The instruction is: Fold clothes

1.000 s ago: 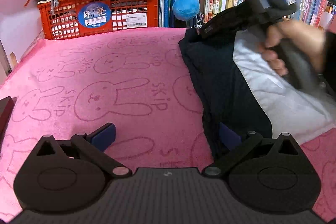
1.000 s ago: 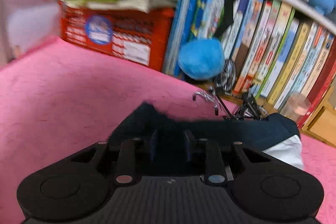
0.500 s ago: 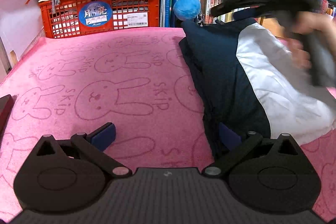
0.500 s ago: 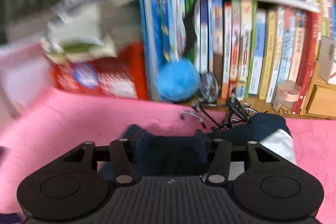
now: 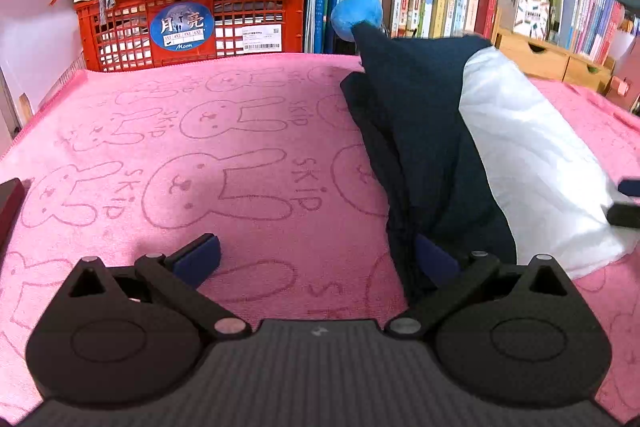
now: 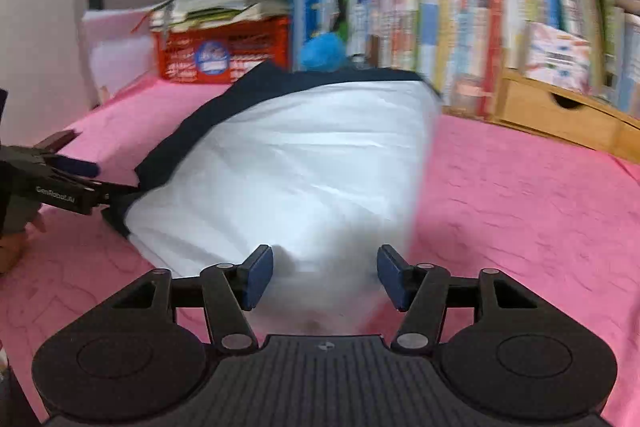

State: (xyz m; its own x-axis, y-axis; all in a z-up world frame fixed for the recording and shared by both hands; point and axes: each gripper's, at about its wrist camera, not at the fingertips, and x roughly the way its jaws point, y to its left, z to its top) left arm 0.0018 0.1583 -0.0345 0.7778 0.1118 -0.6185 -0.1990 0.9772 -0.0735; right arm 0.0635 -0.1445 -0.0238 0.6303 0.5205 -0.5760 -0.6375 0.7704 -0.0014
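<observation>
Garment (image 5: pixel 432 131), navy with white panel, lies on the right part of the pink towel (image 5: pixel 200 155), partly folded, far end bunched up. Soft, light, floppy fabric; likely slides and sags unless pinched at an edge or corner. Left gripper (image 5: pixel 320 259) wide, right finger touching the navy hem. Right gripper (image 6: pixel 326 277) wide, holding nothing, straddling the white near edge.
</observation>
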